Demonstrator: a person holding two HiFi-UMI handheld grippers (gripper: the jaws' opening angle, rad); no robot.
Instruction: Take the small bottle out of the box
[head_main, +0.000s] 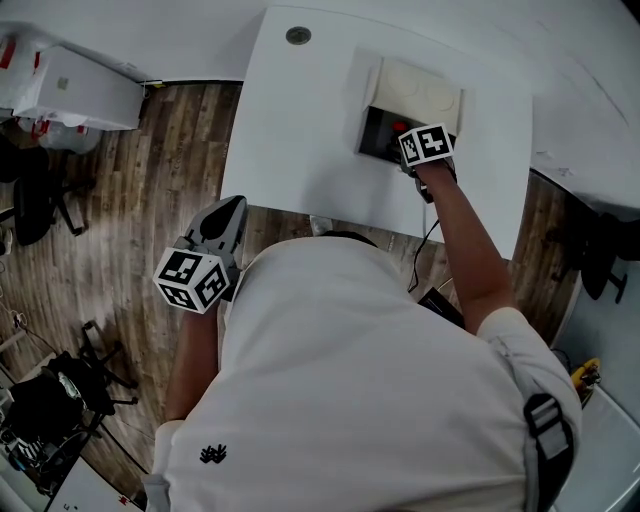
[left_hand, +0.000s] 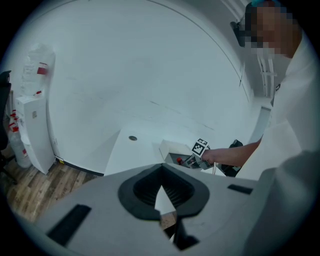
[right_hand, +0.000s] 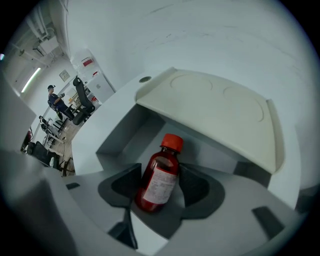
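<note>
The small bottle (right_hand: 159, 179), dark red with an orange-red cap and a white label, lies tilted inside the open white box (right_hand: 122, 134), whose lid (right_hand: 220, 107) is folded back. My right gripper (right_hand: 160, 172) reaches into the box, and its dark pads (right_hand: 126, 182) press the bottle's sides. In the head view the right gripper (head_main: 405, 135) is at the box (head_main: 372, 120) on the white table (head_main: 300, 130), and a bit of the red cap (head_main: 400, 127) shows. My left gripper (head_main: 232, 210) hangs shut and empty off the table's near edge, over the floor.
A round grommet hole (head_main: 298, 36) sits at the table's far left. Wooden floor (head_main: 130, 220) lies to the left, with a white cabinet (head_main: 75, 88) and chairs beyond. A cable (head_main: 425, 250) hangs along the table's front edge.
</note>
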